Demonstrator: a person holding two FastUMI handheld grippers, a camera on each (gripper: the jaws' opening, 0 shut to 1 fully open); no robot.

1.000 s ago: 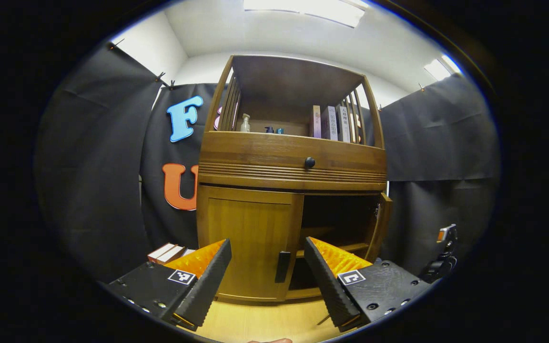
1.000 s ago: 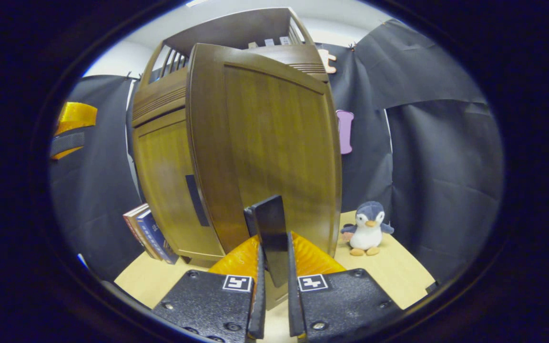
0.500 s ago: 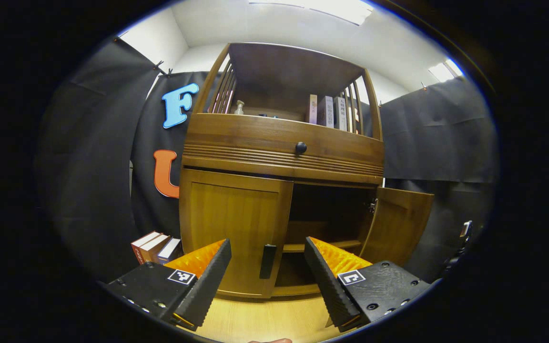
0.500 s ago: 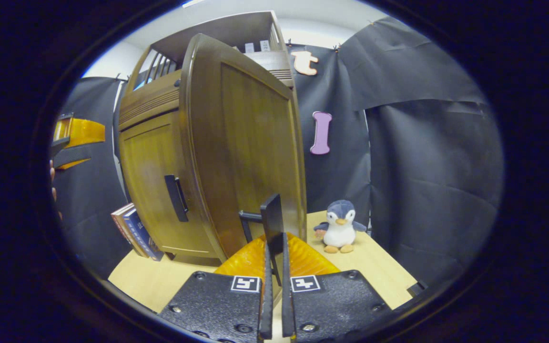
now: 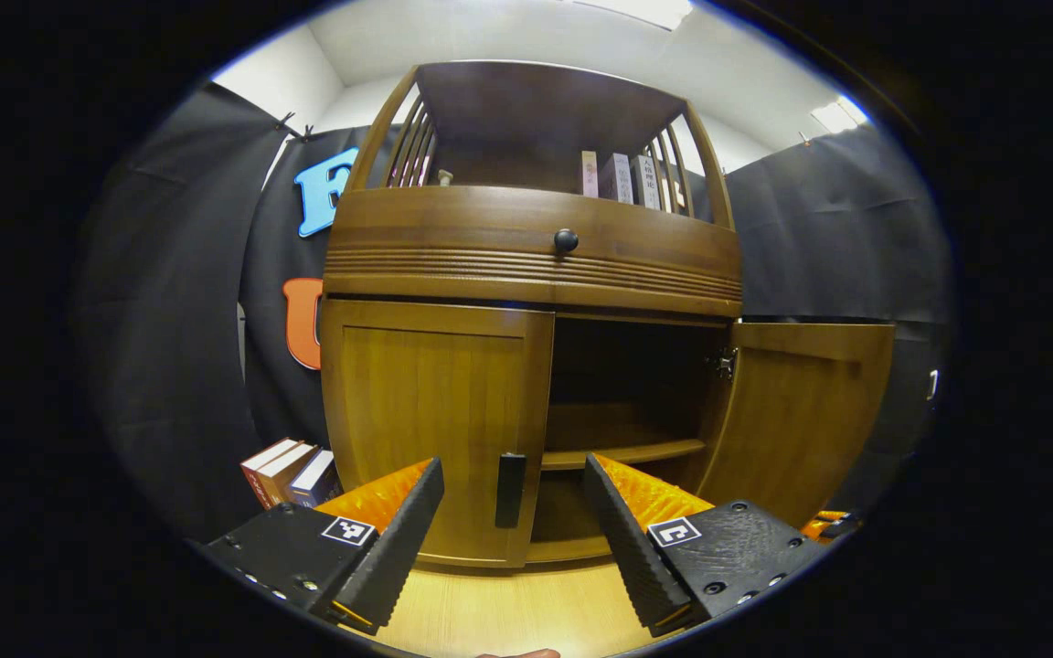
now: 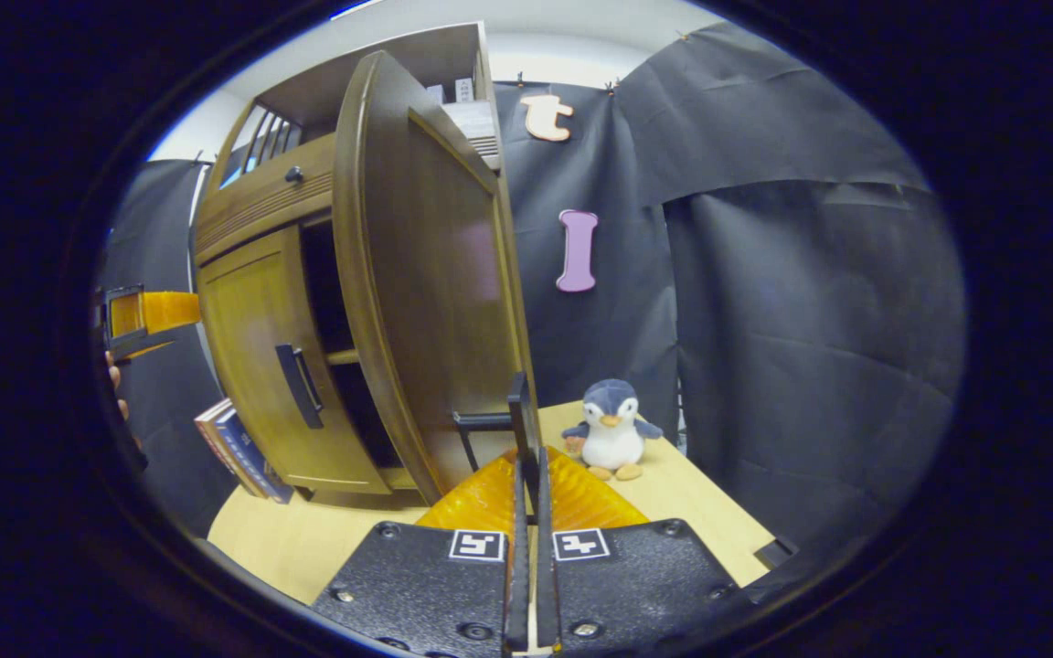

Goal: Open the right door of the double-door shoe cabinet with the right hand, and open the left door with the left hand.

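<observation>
Right gripper (image 6: 526, 475): both fingers clamped on the thin black handle (image 6: 518, 425) of the brown wooden right door (image 6: 426, 274), which stands swung wide off the double-door shoe cabinet (image 5: 526, 265). Left gripper (image 5: 513, 512): jaws spread, empty, just short of the closed left door (image 5: 435, 420) and its black handle (image 5: 509, 490)

Right door (image 5: 801, 416): brown wood, swung wide open, its black handle (image 6: 519, 425) pinched in the right gripper (image 6: 528, 484).
Left door (image 5: 435, 420): closed, black handle (image 5: 509, 490) just ahead between the left gripper (image 5: 513, 512) fingers.
</observation>
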